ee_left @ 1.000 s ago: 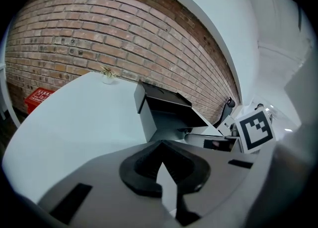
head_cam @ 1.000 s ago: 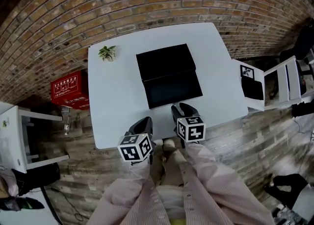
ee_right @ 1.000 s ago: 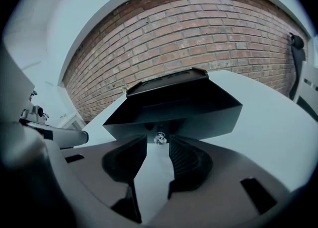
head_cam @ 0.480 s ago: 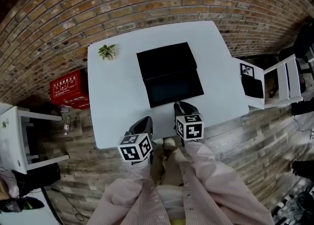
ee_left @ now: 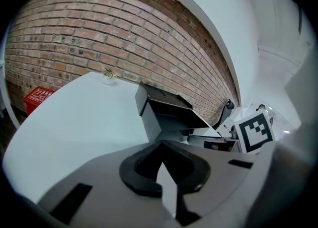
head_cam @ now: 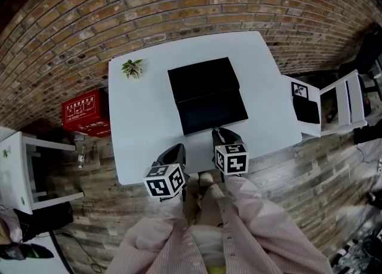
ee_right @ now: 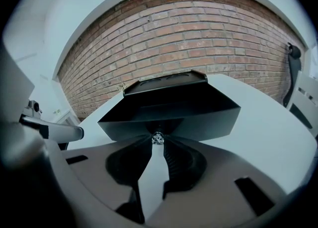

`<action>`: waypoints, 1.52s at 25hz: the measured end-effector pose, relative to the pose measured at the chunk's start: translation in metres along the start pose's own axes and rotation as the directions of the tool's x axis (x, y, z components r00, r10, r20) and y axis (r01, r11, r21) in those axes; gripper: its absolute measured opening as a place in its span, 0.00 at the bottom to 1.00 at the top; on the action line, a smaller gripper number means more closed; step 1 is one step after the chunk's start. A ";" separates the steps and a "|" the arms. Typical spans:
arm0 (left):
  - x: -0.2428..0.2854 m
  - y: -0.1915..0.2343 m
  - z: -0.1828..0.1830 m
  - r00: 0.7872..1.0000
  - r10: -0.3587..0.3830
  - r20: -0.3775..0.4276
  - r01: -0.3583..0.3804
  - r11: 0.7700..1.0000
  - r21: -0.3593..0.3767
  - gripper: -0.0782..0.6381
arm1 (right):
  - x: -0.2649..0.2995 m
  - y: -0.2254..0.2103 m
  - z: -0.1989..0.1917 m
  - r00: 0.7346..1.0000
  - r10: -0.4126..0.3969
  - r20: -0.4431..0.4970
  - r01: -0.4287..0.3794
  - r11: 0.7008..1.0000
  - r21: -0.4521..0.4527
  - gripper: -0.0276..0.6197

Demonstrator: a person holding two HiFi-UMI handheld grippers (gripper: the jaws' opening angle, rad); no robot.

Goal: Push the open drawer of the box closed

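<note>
Our right tongs [head_cam: 221, 133] have just been closing and now pinch the small knob [ee_right: 158, 137] on the open drawer [head_cam: 213, 110] of the black box [head_cam: 200, 79]. The box sits mid-table [head_cam: 143, 129], its drawer facing the near edge. Our left tongs [ee_left: 161, 146] hang closed and empty over that edge.

A white rectangular table [head_cam: 143, 123] carries two things. A black box [head_cam: 200, 79] sits flat on the top, a little toward 1 o'clock from its middle. Its drawer [head_cam: 212, 111] is drawn out toward 6 o'clock, with the front reaching near the table's near edge. A small green potted plant [head_cam: 132, 68] stands upright at 10 o'clock, close to the far left corner and well apart from the box.
</note>
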State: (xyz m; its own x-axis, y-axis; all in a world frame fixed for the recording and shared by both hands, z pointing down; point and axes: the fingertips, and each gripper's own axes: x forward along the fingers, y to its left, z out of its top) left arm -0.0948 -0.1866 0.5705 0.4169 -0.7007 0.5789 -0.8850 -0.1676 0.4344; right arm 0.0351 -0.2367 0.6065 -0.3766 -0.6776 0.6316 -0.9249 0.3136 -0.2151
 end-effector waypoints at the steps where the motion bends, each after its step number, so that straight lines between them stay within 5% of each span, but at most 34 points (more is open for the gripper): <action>1: 0.000 0.000 0.001 1.000 0.000 0.000 0.000 1.000 0.000 0.10 | 0.000 0.000 0.000 1.000 0.000 0.001 0.000 1.000 0.001 0.16; 38: 0.031 0.016 0.033 1.000 0.012 -0.007 -0.012 1.000 0.000 0.10 | 0.032 -0.009 0.032 1.000 0.004 0.000 -0.004 1.000 0.006 0.16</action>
State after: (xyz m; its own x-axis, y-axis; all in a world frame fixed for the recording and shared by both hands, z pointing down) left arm -0.1031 -0.2340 0.5722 0.4080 -0.6977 0.5889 -0.8898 -0.1594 0.4276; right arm 0.0295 -0.2825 0.6043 -0.3802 -0.6761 0.6311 -0.9237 0.3120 -0.2222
